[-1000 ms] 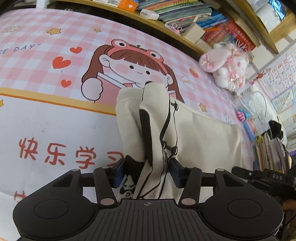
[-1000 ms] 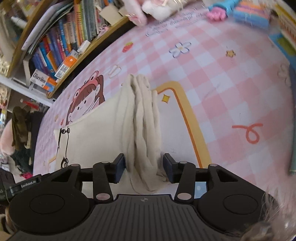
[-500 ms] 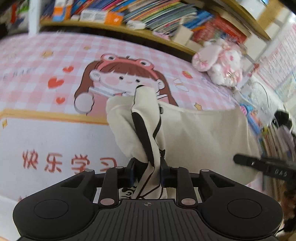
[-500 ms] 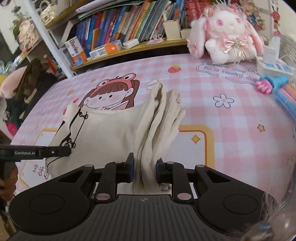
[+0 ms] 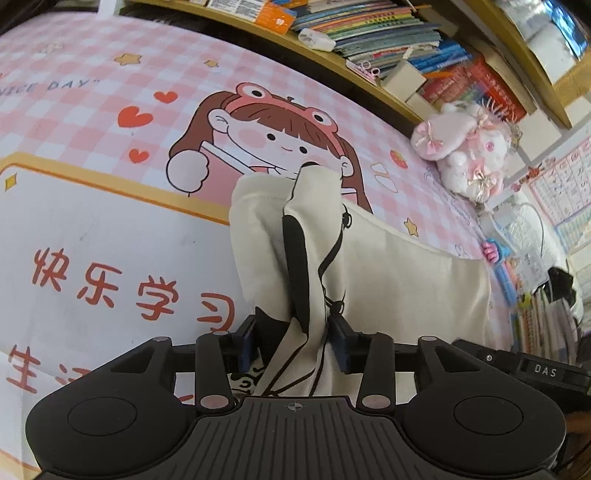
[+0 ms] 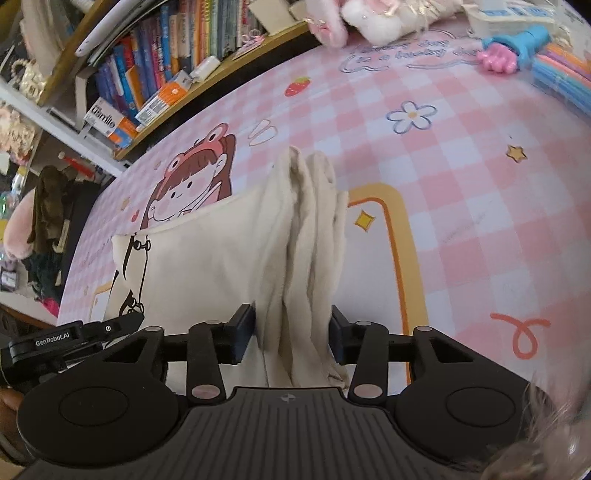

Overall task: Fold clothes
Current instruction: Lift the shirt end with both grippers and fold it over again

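A cream garment [image 5: 406, 288] with black line print lies on the pink checked cartoon mat [image 5: 92, 110]. Its left end is bunched into an upright ridge between the pads of my left gripper [image 5: 293, 343], which is shut on it. In the right wrist view the other end of the cream garment [image 6: 207, 258] is gathered into folds that stand between the pads of my right gripper [image 6: 293, 332]. Those jaws are opening, and the folds sit loosely between them. The other gripper's black body shows at the edge of each view.
A bookshelf [image 5: 369, 33] full of books runs along the mat's far side. A pink and white plush rabbit [image 5: 465, 155] sits by it. A pink-handed toy and coloured pens [image 6: 554, 70] lie at the far right. The mat [image 6: 480, 184] to the right of the garment is bare.
Both grippers closed in on the bunched fabric half a second ago. The right jaws have since spread apart again and the right wrist has rolled; the left hand has barely moved.
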{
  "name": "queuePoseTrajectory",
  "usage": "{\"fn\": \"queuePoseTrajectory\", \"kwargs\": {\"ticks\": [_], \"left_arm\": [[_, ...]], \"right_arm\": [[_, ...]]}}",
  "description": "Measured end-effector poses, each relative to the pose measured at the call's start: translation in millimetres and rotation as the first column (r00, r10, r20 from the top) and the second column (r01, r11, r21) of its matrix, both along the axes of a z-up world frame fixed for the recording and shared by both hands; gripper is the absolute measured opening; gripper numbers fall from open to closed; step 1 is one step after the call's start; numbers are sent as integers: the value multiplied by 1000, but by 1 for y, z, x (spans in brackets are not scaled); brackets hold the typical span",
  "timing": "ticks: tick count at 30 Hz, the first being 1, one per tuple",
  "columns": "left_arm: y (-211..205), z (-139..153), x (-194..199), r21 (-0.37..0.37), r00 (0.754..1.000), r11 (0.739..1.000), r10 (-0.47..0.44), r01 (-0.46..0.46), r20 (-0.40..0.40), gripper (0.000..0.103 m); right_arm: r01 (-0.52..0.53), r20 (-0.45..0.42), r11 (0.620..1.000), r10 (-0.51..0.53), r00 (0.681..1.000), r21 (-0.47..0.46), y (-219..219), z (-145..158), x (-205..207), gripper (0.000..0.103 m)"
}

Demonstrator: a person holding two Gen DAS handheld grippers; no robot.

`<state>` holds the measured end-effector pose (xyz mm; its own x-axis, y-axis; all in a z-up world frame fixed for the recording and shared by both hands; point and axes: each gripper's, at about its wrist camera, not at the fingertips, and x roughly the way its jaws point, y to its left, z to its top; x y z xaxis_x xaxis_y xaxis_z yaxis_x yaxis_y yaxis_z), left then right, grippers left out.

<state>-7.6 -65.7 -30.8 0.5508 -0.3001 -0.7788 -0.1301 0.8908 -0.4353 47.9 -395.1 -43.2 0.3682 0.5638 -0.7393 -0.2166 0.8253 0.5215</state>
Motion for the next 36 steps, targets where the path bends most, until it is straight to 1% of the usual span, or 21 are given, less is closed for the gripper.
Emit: {"fn": "queuePoseTrajectory", "kwargs": {"ticks": [1,2,3,4,6,8,11,13,15,17,19,20,21,22,23,25,30,33,36], "left_arm": [[-4,4,-1,30,1000,999,-18,18,18,25],[-9,9,-3,72,998,997,-43,40,38,24],[-11,9,-3,86,998,995,-53,49,40,24],[-13,10,-3,97,997,994,-60,56,39,24],[-16,10,-3,117,997,991,-74,69,36,25],[-8,6,-2,54,999,998,-35,34,18,31],[2,0,-1,-19,1000,1000,12,-12,-9,34],[7,-5,-1,-61,999,997,37,-38,-25,38],[10,-9,-1,-97,998,994,57,-59,-18,39],[11,-10,-2,-107,998,992,67,-68,-13,40],[8,-9,-1,-98,998,993,66,-67,-10,38],[7,-9,-1,-92,998,994,66,-66,-9,38],[5,-9,0,-87,998,994,65,-66,-7,35],[4,-9,0,-85,998,994,63,-63,-9,29],[3,-8,-1,-81,998,994,67,-67,-6,28],[-1,-3,-3,-64,998,996,69,-68,11,23],[-3,12,-4,-69,996,995,73,-69,47,21],[-6,18,-4,-69,996,996,64,-59,66,21],[-10,20,-4,-63,996,997,54,-49,77,20]], "right_arm": [[-20,23,1000,21,1000,-18,4,1,-1,26],[-49,73,998,53,996,-46,9,6,-5,23],[-79,131,994,89,987,-79,14,12,-9,20],[-108,191,988,128,973,-109,17,18,-15,20],[-138,247,982,167,955,-130,18,23,-21,20],[-127,198,985,147,969,-114,14,16,-16,20],[-69,98,996,74,992,-53,2,3,-6,27],[-33,46,999,34,998,-13,-5,-1,-1,34],[-11,10,1000,11,1000,21,-9,-5,2,38],[3,-14,999,-3,1000,48,-12,-7,5,38],[5,-20,998,-4,1000,64,-12,-8,7,38],[0,-19,998,2,1000,65,-11,-9,8,36],[-7,-18,998,8,1000,64,-9,-9,9,32],[-12,-17,998,13,1000,61,-7,-9,9,29],[-16,-14,998,17,1000,58,-7,-8,9,27],[-26,10,998,25,1000,59,-7,-4,6,20],[-61,126,997,56,991,43,-7,15,-5,19],[-57,149,997,48,988,57,-11,22,-5,19],[-48,154,997,38,987,64,-15,23,-6,19]]}}
